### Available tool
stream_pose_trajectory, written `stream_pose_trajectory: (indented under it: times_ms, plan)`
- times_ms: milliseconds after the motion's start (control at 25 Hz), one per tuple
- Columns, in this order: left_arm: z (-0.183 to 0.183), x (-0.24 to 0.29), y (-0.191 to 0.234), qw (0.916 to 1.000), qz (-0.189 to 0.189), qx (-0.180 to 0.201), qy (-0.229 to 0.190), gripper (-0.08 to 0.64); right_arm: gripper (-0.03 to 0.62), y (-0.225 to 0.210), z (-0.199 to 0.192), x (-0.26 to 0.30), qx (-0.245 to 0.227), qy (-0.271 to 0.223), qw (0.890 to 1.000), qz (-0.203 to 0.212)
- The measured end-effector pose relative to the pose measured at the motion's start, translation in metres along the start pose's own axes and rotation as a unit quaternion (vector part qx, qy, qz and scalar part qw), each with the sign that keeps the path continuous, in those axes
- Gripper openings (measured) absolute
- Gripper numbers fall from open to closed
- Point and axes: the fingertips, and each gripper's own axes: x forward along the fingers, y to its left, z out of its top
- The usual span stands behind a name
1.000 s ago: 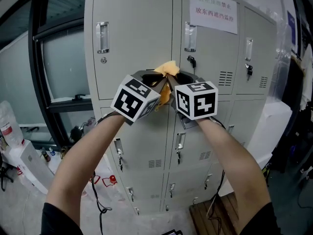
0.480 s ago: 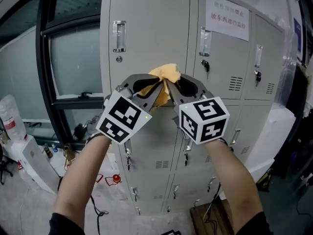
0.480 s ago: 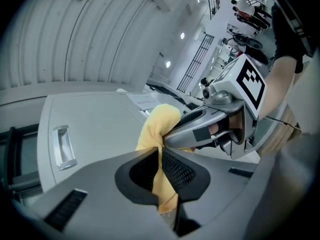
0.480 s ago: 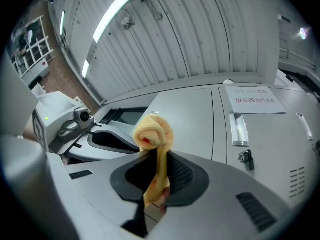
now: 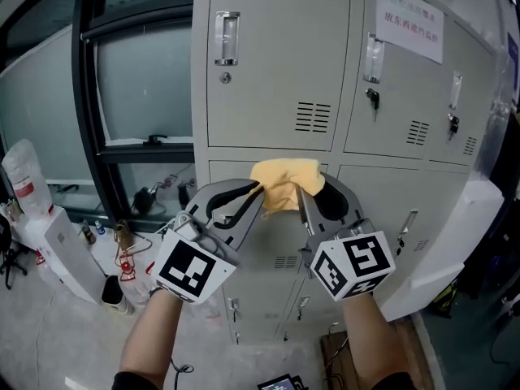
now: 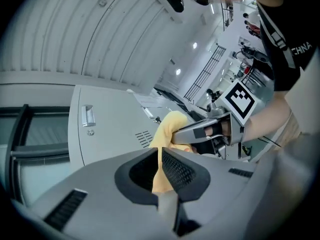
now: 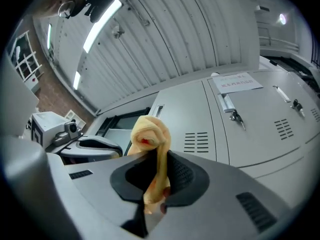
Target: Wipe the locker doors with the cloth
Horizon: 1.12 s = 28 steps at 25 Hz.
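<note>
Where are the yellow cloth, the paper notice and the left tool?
yellow cloth point(image 5: 284, 184), head view, middle of the bunch.
paper notice point(image 5: 409, 29), head view, centre of the sheet.
left tool point(image 6: 159, 153), left gripper view, between its tips, clamped on the yellow cloth.

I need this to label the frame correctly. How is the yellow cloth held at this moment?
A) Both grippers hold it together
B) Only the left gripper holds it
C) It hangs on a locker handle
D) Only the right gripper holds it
A: the left gripper and the right gripper each have their jaws shut on the yellow cloth, in front of the locker doors.
</note>
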Motion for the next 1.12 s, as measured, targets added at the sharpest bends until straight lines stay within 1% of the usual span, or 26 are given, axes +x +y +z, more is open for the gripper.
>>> stream_pose_trajectory:
  times_ms: [80,120,160,200,240,320,360,400,440,520,560,680,840,920,1040,1120]
  plan:
    - [-0.015,-0.012,-0.013,0.9999,0.005,-0.008,0.010,0.037,0.067,-0.004,-0.014,-0.016,0.024,0.002,1.000,-0.013]
    - [-0.022,-0.018,-0.019,0.9998,0.008,-0.017,0.012,0.036,0.067,-0.007,-0.021,-0.025,0.036,0.002,0.999,-0.020]
    - [-0.029,-0.024,-0.024,0.9993,0.014,-0.034,0.008,0.037,0.067,-0.010,-0.028,-0.034,0.046,0.004,0.999,-0.026]
    - [-0.034,-0.031,-0.029,0.9978,0.023,-0.063,0.000,0.035,0.068,-0.013,-0.035,-0.043,0.055,0.007,0.998,-0.028]
    - [-0.039,-0.039,-0.032,0.9944,0.034,-0.100,-0.008,0.035,0.067,-0.016,-0.043,-0.051,0.063,0.013,0.998,-0.026]
    - [-0.047,-0.059,-0.040,0.9827,0.053,-0.177,-0.014,0.035,0.067,-0.020,-0.059,-0.070,0.091,0.028,0.995,-0.014]
    - [-0.051,-0.068,-0.045,0.9767,0.058,-0.206,-0.011,0.032,0.067,-0.021,-0.067,-0.079,0.110,0.034,0.993,-0.010]
    - [-0.056,-0.076,-0.051,0.9726,0.058,-0.225,-0.005,0.028,0.067,-0.021,-0.073,-0.089,0.126,0.038,0.991,-0.008]
    - [-0.062,-0.080,-0.058,0.9709,0.050,-0.234,0.005,0.025,0.067,-0.022,-0.079,-0.098,0.136,0.041,0.990,-0.010]
    - [-0.073,-0.082,-0.068,0.9706,0.030,-0.237,0.026,0.021,0.067,-0.025,-0.088,-0.110,0.138,0.046,0.989,-0.018]
    - [-0.075,-0.081,-0.069,0.9702,0.025,-0.240,0.027,0.020,0.067,-0.027,-0.089,-0.113,0.137,0.046,0.989,-0.023]
    - [-0.073,-0.079,-0.076,0.9668,0.011,-0.255,0.011,0.020,0.067,-0.031,-0.090,-0.123,0.135,0.044,0.989,-0.034]
    - [-0.065,-0.072,-0.097,0.9617,-0.006,-0.274,0.001,0.020,0.067,-0.030,-0.095,-0.136,0.105,0.062,0.992,-0.039]
    - [-0.065,-0.066,-0.108,0.9633,-0.003,-0.268,0.012,0.020,0.067,-0.033,-0.098,-0.144,0.093,0.073,0.992,-0.041]
    - [-0.073,-0.054,-0.122,0.9684,0.028,-0.244,0.041,0.020,0.067,-0.040,-0.105,-0.157,0.087,0.086,0.992,-0.039]
    - [-0.079,-0.050,-0.136,0.9670,0.043,-0.244,0.060,0.021,0.067,-0.045,-0.113,-0.169,0.088,0.097,0.991,-0.034]
